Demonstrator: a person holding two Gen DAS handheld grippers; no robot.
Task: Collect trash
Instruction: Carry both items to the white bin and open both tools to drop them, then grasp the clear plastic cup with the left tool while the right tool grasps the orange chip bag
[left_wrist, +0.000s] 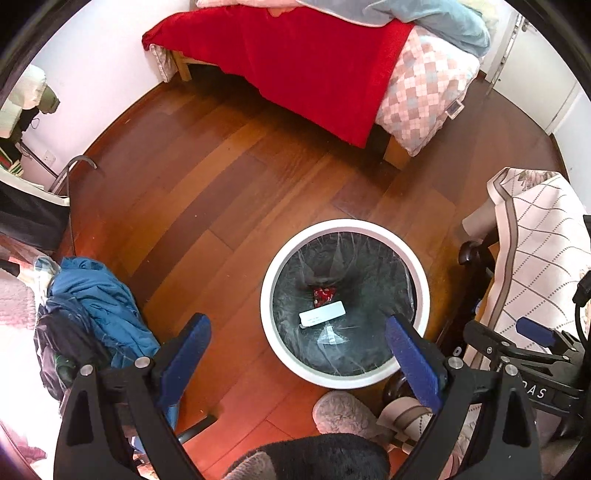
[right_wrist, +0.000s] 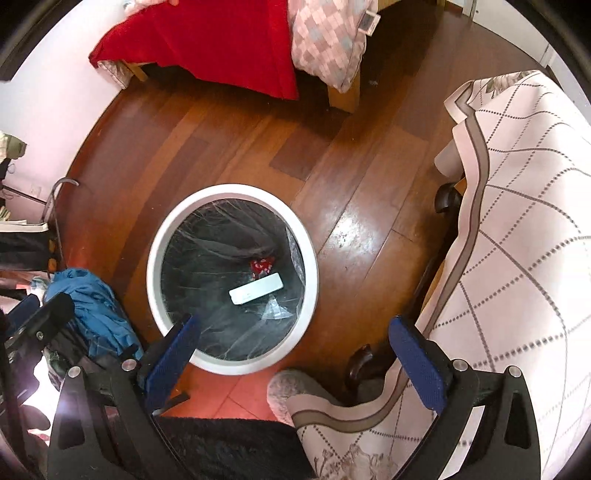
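While the left gripper (left_wrist: 297, 343) hangs spread and empty, the white trash bin (left_wrist: 345, 230) sits just beyond, toward its right finger; inside lie a white box (left_wrist: 322, 313), long axis left-right, and a red wrapper (left_wrist: 324, 294).

From the right wrist, the right gripper (right_wrist: 295, 341), also spread and empty, has the bin at its left finger.
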